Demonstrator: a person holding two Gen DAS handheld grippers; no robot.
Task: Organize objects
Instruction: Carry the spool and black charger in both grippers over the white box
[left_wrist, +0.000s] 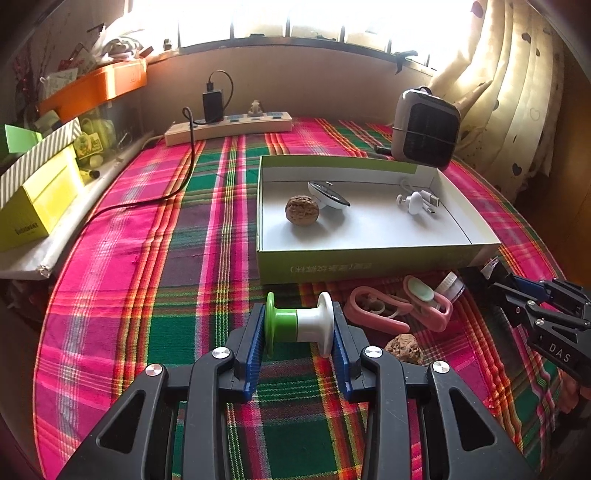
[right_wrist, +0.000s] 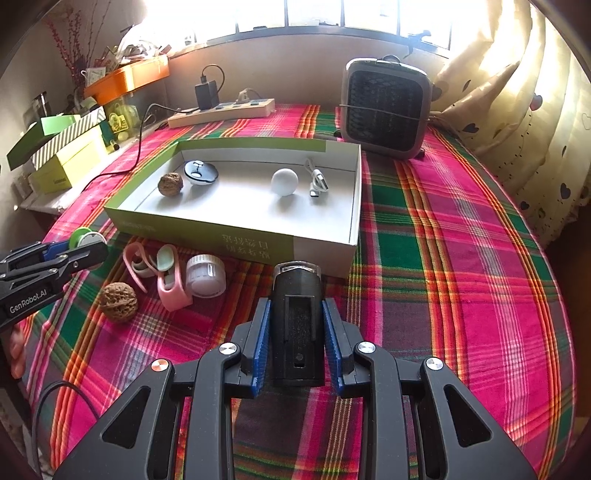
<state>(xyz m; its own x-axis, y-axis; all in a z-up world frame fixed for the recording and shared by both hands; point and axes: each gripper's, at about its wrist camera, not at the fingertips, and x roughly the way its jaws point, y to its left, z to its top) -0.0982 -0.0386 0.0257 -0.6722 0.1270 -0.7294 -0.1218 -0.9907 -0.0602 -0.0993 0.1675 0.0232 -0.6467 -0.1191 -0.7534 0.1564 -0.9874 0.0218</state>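
**A:** Start with your left wrist view. What are you holding?

**B:** Your left gripper (left_wrist: 298, 330) is pinching the green-and-white plastic spool-shaped knob (left_wrist: 300, 325) by its two flanges, just short of the near wall of the shallow green-and-white cardboard box (left_wrist: 369, 258). It looks light, hard and smooth, so I'd judge it could roll out if your squeeze slackens. Gripping it end to end on the flat flange faces, as you are, seems the safest hold.

**A:** What else shows there?

**B:** Inside the box: a brown walnut (left_wrist: 301, 209), a round white-and-black disc (left_wrist: 328, 195), and a white knob beside a white USB cable (left_wrist: 428, 199). On the plaid tablecloth (left_wrist: 147, 258) beside your fingers lie pink plastic clips (left_wrist: 399, 310) and a second walnut (left_wrist: 404, 349). Your right gripper (left_wrist: 491, 275) enters from the right, but what it holds is hidden here.

**A:** And the right wrist view?

**B:** There you see it plainly: your right gripper (right_wrist: 297, 339) is clamped on a black plastic cylinder with a clear cap (right_wrist: 297, 325), held by its sides, in front of the box's near wall. It looks rigid, probably heavier than the spool; take care with the clear cap. This view also shows a white ribbed round jar lid (right_wrist: 205, 275) in full, which the left view catches only in part, and your left gripper (right_wrist: 79, 247) side-on with the green flange peeking out.
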